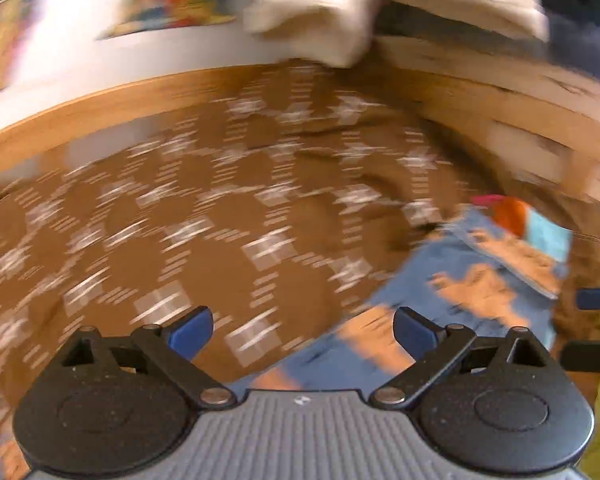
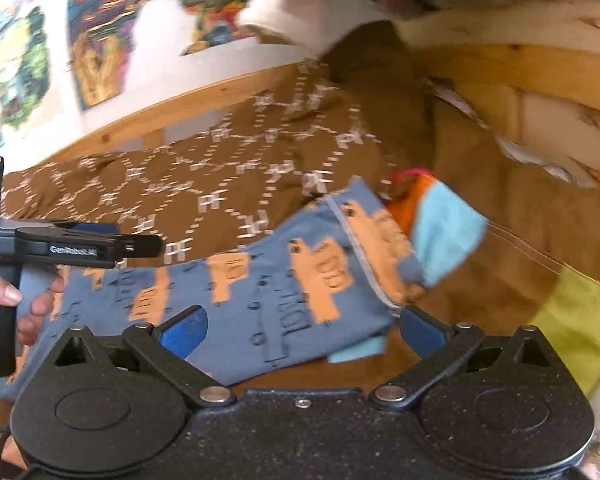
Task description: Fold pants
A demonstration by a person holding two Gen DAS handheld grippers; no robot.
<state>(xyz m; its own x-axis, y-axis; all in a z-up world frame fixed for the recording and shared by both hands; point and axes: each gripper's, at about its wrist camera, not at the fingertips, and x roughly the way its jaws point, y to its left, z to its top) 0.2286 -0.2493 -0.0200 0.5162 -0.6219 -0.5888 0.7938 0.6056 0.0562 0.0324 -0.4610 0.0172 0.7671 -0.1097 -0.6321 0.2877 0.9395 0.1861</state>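
On the left we see our left gripper (image 2: 132, 246) from the side, held by a hand (image 2: 24, 304). In its own view its jaws are spread wide with nothing pinched. The brown bed cover (image 1: 140, 216) has lots of open room there, up to the wooden bed edge (image 1: 100, 104). In the middle lie the blue pants (image 2: 260, 292) with orange animals, folded over, flat on the cover. Our right gripper (image 2: 302, 330) has its jaws spread wide around the pants' near edge, not squeezing. On the right is a yellow-green cloth (image 2: 576, 320).
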